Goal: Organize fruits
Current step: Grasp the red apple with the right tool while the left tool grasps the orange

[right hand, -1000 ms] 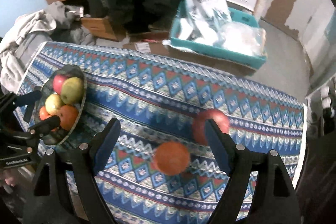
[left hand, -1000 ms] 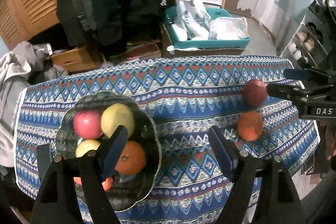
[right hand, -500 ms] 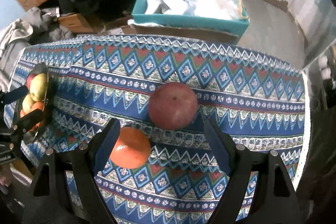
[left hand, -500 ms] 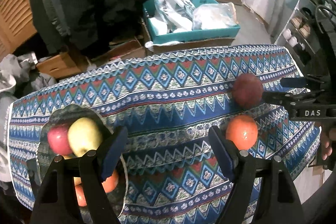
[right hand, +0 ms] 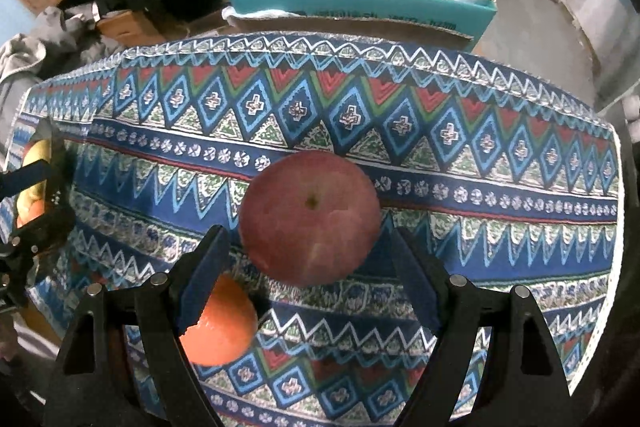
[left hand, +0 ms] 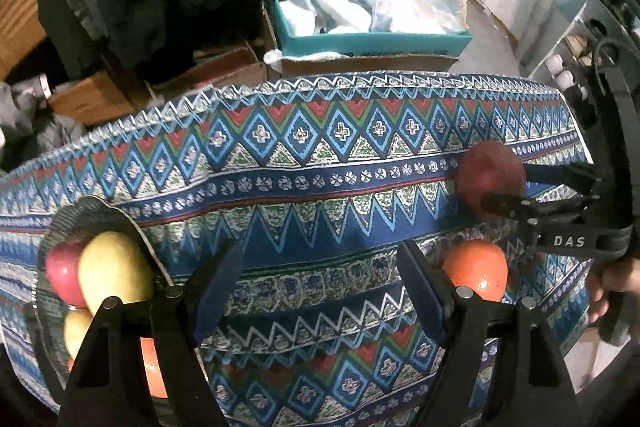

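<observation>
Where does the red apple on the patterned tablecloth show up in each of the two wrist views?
Left wrist: red apple at far right, between the right gripper's open fingers.
Right wrist: red apple at centre, just beyond the fingertips.
Shared landmark: the orange beside it on the cloth.

On the cloth-covered counter [right hand: 500, 187], the round red apple [right hand: 310, 217] lies just behind the orange [right hand: 224, 327]; the glass fruit bowl [left hand: 100, 215] sits far left.

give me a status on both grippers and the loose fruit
Right gripper open, jaws either side of the red apple, not gripping. Left gripper open, empty over the cloth. Orange close beside the apple; bowl already part full.
</observation>
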A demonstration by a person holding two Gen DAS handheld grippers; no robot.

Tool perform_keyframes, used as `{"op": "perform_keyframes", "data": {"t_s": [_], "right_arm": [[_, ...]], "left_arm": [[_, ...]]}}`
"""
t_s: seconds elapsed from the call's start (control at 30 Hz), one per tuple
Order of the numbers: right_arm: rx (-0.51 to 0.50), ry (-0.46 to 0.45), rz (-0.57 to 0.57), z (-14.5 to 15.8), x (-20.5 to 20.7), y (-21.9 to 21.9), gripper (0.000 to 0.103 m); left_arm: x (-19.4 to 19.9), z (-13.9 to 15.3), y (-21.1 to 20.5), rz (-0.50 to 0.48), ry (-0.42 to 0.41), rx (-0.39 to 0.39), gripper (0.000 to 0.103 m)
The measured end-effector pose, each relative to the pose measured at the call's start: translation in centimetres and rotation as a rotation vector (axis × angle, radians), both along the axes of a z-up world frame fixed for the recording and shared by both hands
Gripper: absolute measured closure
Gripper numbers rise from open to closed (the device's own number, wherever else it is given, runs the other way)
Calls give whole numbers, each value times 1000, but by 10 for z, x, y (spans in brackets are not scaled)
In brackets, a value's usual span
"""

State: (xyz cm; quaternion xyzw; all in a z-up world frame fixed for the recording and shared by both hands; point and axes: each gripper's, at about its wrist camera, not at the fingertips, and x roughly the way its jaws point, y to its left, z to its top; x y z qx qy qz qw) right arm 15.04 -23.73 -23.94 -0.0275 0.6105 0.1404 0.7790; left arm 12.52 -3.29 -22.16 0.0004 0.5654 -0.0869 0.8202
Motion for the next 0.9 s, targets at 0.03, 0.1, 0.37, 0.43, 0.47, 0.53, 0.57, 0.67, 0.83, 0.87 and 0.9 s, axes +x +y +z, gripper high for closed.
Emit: {"op": "perform_keyframes", "data": {"t_s": [0.03,0.1,0.37,0.43,0.47,0.53,0.57,0.67,0.83,0.87,0.9], "right_arm": [[0,3,0,-4,2,0,22],[4,7,-1,-9,5,2,22],[47,12,6,-19,11,4,27],[41,8,6,-18,9,4,27],[36,2,7,-18,8,4,27],[24,-10,-3,-15,4,1,27],[20,-17,-10,-13,1,-2,27],[19,-33,-34,-5,-7,-15,27],[15,-56,-73,11,-24,-37,27],[13,-60,-78,14,-27,-41,27],[10,-63,-83,16,-30,-44,27]], "left_arm": [[1,-1,0,0,3,-2,23],[4,-4,-3,-7,8,3,23],[8,-10,-16,-32,33,-8,23],[6,-9,-20,-39,35,-14,23],[5,-9,-22,-43,36,-18,23],[2,-6,-28,-56,38,-33,23],[1,-5,-30,-61,38,-39,23],[-4,-1,-42,-78,39,-68,22],[-14,3,-64,-116,44,-108,17],[-16,3,-67,-123,44,-114,17],[-19,3,-72,-134,47,-115,17]]}}
